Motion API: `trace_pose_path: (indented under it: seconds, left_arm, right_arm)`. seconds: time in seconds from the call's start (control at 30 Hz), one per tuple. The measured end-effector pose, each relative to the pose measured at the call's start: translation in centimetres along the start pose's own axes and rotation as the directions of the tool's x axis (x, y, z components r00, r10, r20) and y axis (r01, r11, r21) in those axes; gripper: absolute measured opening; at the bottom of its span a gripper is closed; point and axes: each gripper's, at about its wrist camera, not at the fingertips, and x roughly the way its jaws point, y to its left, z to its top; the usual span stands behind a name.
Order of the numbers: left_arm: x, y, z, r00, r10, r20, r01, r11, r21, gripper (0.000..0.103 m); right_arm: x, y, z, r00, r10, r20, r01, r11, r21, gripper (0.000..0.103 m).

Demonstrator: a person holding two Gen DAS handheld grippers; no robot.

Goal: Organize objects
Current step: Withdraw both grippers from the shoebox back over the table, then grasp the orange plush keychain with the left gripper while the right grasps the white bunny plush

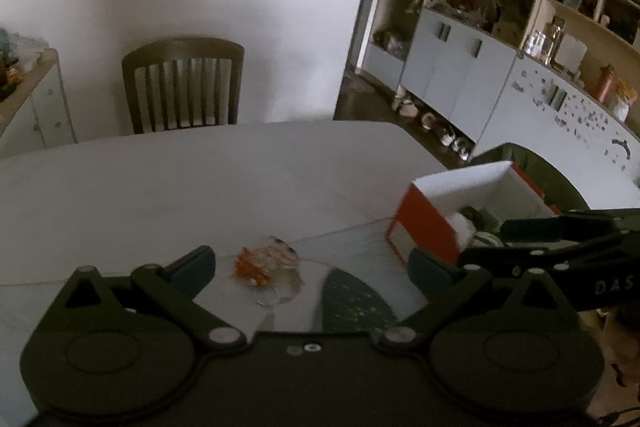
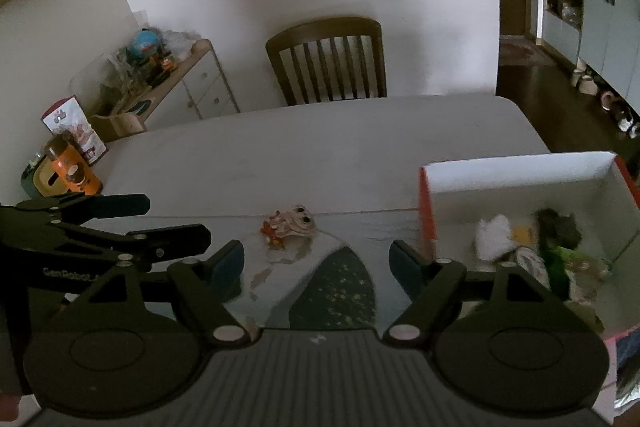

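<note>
Your right gripper [image 2: 316,259] carries no readable text in its own view, but in the left-wrist view its arm shows "DAS…" in pale letters, cut off at the edge; your left gripper [image 1: 312,267], seen from the right wrist, reads "GenRobot…" on its black body. Both are matte black plastic w/ round pivot discs, silver rivets and dark teal pads [image 1: 196,265]. Left jaws stand spread wide, nothing between them; right jaws also apart, nothing gripped. The toy [image 2: 289,225], a small crumpled soft thing in orange and pale pink w/ two googly eyes, lies on the table [image 2: 320,155] ahead of both grippers, clear of every pad, approx. midway between them. Table top is smooth, pale grey, w/ rounded corners; near you a glossy clear sheet covers it, and a dark green speckled patch [image 2: 336,291] shows there. The box [image 2: 520,171] sits to the right: cardboard, orange-red outside, white inside, open top, holding a white fluffy piece [image 2: 494,231], a green item and dark fabric, details blurred. Slat-back wooden chair [image 2: 328,61] stands at the far side.
</note>
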Motion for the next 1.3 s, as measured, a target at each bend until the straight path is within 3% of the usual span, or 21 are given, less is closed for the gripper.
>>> trace_pose_path:
  seconds: [0.13,0.57,1.03,1.2,1.3]
  left_arm:
    - [0.8,2.1,-0.4,1.000,0.001,0.006,-0.001,1.000,-0.006,0.102]
    - [7.3,6.7,-2.3,0.999,0.027,-0.047,-0.026,1.000,0.011,0.102]
    - [14.3,7.7,-4.2,0.994,0.004,-0.112,0.002,0.999,0.051,0.101]
    - [15.4,7.8,-4.4,0.994,-0.013,-0.108,0.020,0.998,0.061,0.097]
    - [16.0,7.8,-4.5,0.994,-0.025,-0.110,0.033,0.997,0.068,0.089]
  right_arm:
    - [1.6,1.4,0.3,1.000,-0.027,-0.003,0.026,0.999,-0.022,0.082]
    - [9.9,1.3,1.8,0.988,-0.083,-0.132,0.081,0.997,-0.019,0.082]
    - [18.3,2.2,2.3,0.963,-0.059,-0.264,0.049,0.998,-0.046,0.082]
    - [20.7,2.3,2.5,0.953,-0.063,-0.296,0.052,0.998,-0.047,0.082]
    - [21.8,2.5,2.6,0.949,-0.061,-0.308,0.048,0.998,-0.051,0.082]
